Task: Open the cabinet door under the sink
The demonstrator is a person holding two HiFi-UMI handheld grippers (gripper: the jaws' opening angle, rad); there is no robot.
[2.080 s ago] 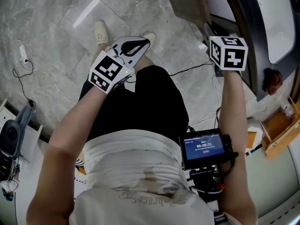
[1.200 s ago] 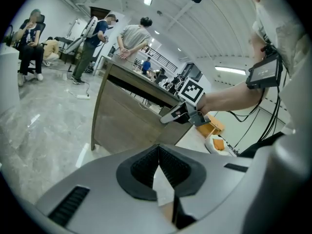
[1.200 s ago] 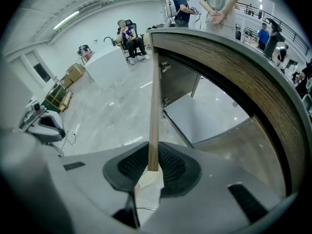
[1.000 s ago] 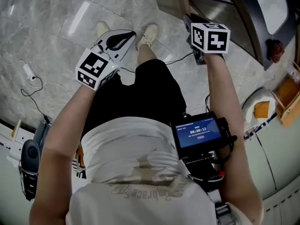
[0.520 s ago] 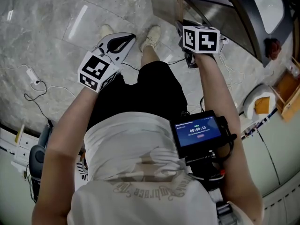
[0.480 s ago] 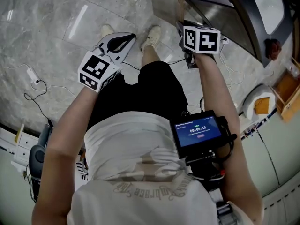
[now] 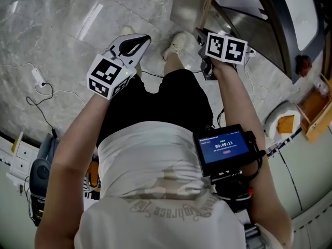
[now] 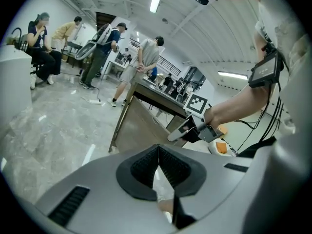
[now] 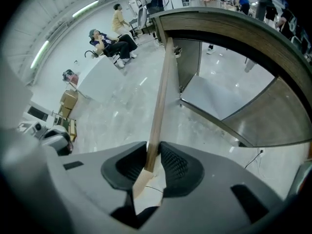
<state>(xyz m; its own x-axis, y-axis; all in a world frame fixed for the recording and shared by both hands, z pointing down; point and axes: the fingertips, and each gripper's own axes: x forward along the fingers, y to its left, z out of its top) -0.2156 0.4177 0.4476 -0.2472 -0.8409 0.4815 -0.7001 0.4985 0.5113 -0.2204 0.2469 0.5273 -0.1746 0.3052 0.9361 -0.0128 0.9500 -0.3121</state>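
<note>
The cabinet door [image 7: 188, 5] under the sink stands swung out from the cabinet, a brown panel seen edge-on in the head view. In the right gripper view its thin wooden edge [image 9: 161, 91] runs straight down between my right gripper's [image 9: 152, 164] black pads. Those jaws have just been opening, and the door edge stays between them, no longer squeezed. In the head view my right gripper [image 7: 203, 39] sits at the door's free edge. My left gripper [image 7: 141, 39] hangs over the floor to the left, shut and empty, its pads [image 8: 146, 167] pressed together.
The open cabinet [image 9: 229, 94] shows bare grey inner walls. A white sink basin [image 7: 300, 4] and a dark counter edge are at the top right. Cables and a power strip [image 7: 37, 77] lie on the marble floor at the left. A wooden box [image 7: 317, 113] stands at the right. Several people stand in the distance.
My right gripper has moved left, away from the counter, and the door has swung out with it. The left gripper has hardly moved.
</note>
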